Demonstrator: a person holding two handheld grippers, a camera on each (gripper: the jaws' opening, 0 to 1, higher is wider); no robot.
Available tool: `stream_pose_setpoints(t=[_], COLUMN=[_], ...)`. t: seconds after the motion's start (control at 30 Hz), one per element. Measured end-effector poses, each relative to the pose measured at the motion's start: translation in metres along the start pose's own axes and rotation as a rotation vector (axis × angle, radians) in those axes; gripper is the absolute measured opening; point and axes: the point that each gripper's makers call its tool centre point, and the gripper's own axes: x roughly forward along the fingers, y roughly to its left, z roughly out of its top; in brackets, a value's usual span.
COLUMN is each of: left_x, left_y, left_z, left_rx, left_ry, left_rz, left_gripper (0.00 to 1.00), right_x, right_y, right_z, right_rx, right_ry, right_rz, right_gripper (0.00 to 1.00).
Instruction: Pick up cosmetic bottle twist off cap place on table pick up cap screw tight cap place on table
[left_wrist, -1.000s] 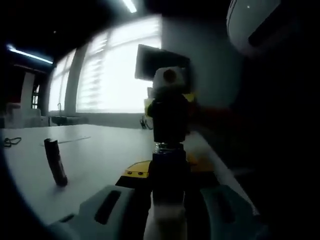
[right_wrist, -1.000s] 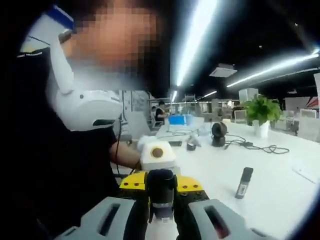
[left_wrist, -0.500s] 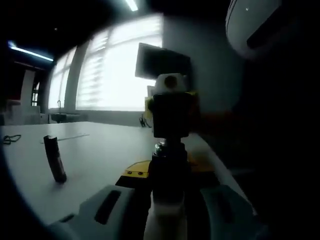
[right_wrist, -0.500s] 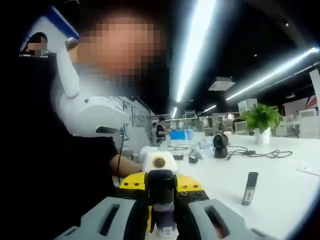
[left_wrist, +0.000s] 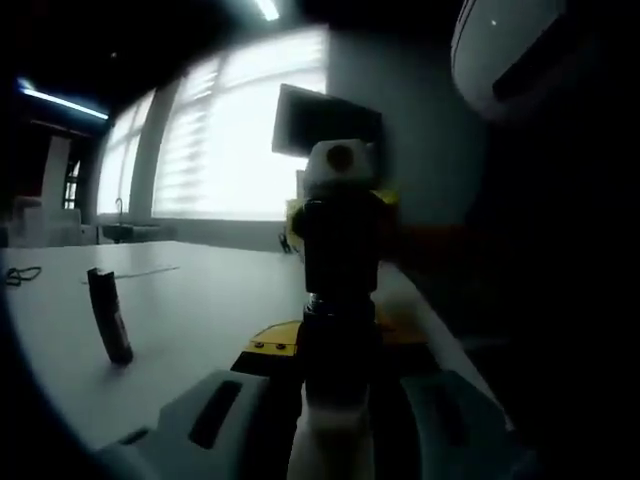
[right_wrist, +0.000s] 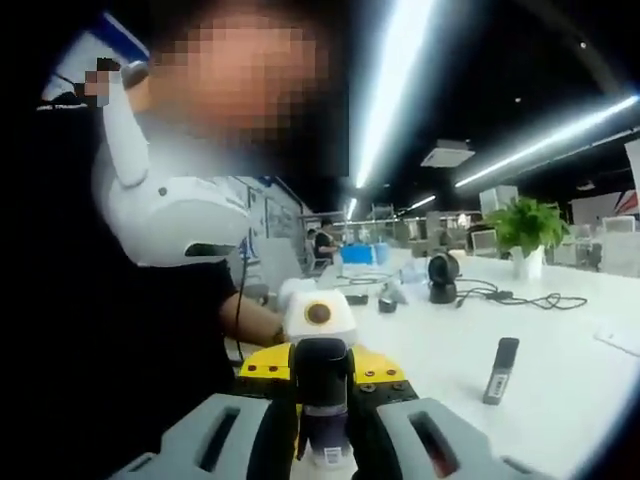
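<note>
The cosmetic bottle stands upright between my left gripper's jaws, which are shut on its body. Its black cap sits down over the neck, and my right gripper, yellow-bodied and facing me, is shut on it. In the right gripper view the same cap is pinched between my right gripper's jaws, with a little of the bottle showing below. The left gripper's yellow body lies just behind. Both grippers hold the bottle above the white table.
A slim black object stands upright on the table, also seen as the slim object. Farther back are a round black device, cables and a potted plant. The person's dark torso is close on the left.
Half a second ago the cap was raised, with the threaded neck bare beneath it. Now the cap is down over the neck and the threads are covered.
</note>
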Motion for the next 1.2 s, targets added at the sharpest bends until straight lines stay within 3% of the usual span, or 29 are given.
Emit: stream_pose_setpoints(t=[0.23, 0.3, 0.43, 0.63, 0.9, 1.2], left_x=[0.0, -0.001, -0.001, -0.002, -0.002, -0.002], left_y=[-0.001, -0.002, -0.002, 0.002, 0.012, 0.018], left_z=[-0.001, -0.001, -0.001, -0.002, -0.002, -0.002], left_rx=[0.0, 0.005, 0.011, 0.013, 0.027, 0.025], left_ry=[0.001, 0.0, 0.0, 0.006, 0.015, 0.018], left_rz=[0.003, -0.001, 0.008, 0.05, 0.148, 0.199], left_gripper=[0.15, 0.15, 0.15, 0.15, 0.15, 0.15], right_x=[-0.002, 0.019, 0.022, 0.022, 0.022, 0.021], right_y=[-0.004, 0.002, 0.001, -0.002, -0.012, -0.014], right_z=[-0.006, 0.004, 0.006, 0.006, 0.008, 0.008], right_rx=[-0.013, -0.025, -0.005, -0.028, -0.063, -0.048], right_ry=[0.031, 0.045, 0.034, 0.02, -0.01, -0.027], right_rz=[-0.01, -0.003, 0.002, -0.103, -0.337, -0.446], right_gripper=[0.13, 0.13, 0.13, 0.12, 0.12, 0.12])
